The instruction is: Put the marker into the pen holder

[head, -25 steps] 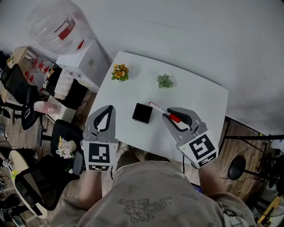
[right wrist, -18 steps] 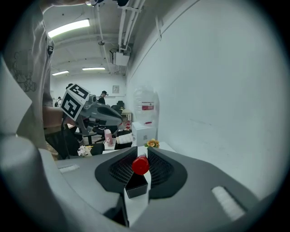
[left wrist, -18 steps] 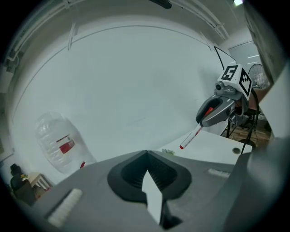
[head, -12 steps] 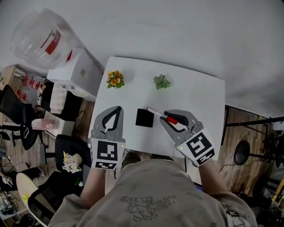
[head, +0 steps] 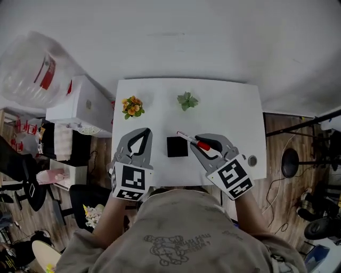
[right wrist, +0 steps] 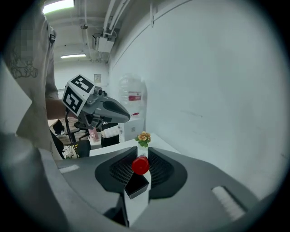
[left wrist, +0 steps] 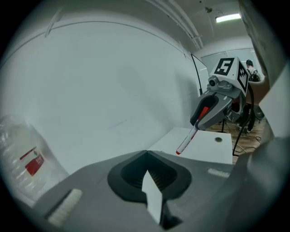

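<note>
An office: swivel chairs (head: 15, 169), water-cooler bottle (head: 33, 69), ceiling strip lights (right wrist: 59, 6).

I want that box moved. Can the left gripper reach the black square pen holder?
Probably yes. The left gripper hangs just beside the black square pen holder, with nothing standing between them.

White rectangular table (head: 234, 112). Black square pen holder (head: 177, 146) sits near its front edge, between the two grippers. Right gripper (head: 199, 142) clamps a white marker with red cap (head: 193, 140), tip angled towards the holder. Left gripper (head: 143, 131) over the table's left edge, jaw tips together. Small orange flower pot (head: 131, 106) and green plant (head: 186, 100) farther back.
</note>
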Action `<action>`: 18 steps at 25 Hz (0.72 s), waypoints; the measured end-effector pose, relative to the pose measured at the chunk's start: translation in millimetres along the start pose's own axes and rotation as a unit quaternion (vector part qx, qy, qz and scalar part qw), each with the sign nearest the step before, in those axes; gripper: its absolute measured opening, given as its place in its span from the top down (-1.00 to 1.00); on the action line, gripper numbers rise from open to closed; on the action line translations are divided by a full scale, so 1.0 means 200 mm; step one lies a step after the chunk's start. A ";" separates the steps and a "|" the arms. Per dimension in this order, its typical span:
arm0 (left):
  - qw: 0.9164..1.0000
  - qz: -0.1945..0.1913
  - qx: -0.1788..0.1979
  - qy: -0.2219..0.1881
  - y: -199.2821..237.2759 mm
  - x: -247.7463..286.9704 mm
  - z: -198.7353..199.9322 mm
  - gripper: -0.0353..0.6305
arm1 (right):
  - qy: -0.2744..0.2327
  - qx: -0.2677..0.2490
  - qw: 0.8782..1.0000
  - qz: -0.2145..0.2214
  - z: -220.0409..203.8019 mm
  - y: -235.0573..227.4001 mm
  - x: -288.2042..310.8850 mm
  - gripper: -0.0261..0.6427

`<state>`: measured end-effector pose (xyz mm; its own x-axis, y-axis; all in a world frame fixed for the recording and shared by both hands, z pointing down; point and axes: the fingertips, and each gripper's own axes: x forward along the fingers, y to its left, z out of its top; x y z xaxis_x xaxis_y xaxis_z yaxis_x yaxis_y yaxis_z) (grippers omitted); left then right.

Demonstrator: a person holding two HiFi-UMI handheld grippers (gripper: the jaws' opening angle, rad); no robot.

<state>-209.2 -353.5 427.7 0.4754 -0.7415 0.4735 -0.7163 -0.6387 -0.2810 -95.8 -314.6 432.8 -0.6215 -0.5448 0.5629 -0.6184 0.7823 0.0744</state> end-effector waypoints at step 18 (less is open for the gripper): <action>0.999 -0.042 -0.021 0.022 0.01 -0.03 -0.23 0.89 | 0.178 -0.006 0.983 0.047 -0.47 0.20 0.41 0.63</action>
<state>-236.3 -340.0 462.2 0.5125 -0.6757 0.5298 -0.6967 -0.6879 -0.2035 -126.3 -300.0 560.6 -0.4673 -0.3311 0.8198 -0.5586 0.8293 0.0165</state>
